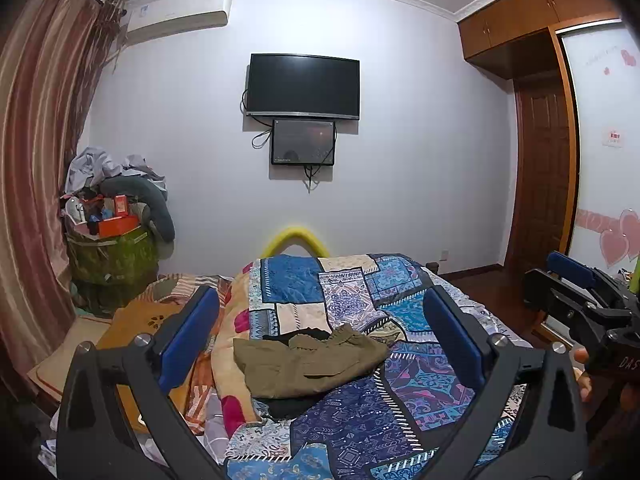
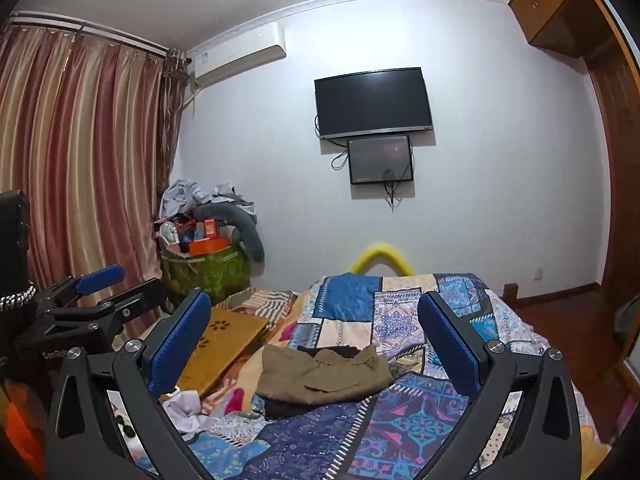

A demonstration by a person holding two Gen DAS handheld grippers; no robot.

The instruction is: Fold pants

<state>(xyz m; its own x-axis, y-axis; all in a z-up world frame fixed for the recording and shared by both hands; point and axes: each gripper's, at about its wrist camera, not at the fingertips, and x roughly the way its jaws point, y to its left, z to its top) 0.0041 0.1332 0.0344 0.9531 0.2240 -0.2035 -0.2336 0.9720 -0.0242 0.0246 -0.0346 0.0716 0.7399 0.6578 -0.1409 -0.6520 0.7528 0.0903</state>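
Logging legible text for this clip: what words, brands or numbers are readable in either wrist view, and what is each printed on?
"GenRob", cut off by a finger: on the black body of the left gripper, in the right wrist view.
"DAS", cut off at the frame edge: on the black body of the right gripper, in the left wrist view.
Too blurred to read: white air conditioner label, small lower wall screen caption, red-and-white wall sticker.

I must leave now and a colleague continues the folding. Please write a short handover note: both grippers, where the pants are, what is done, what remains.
Left gripper: open, empty, held above the bed, aimed at the pants.
Right gripper: open, empty, held above the bed beside the left one.
Olive pants: lying crumpled on the patchwork quilt, on top of a dark garment.
Done: nothing visible; no neat fold yet.
Left: spread the pants flat, then fold them.
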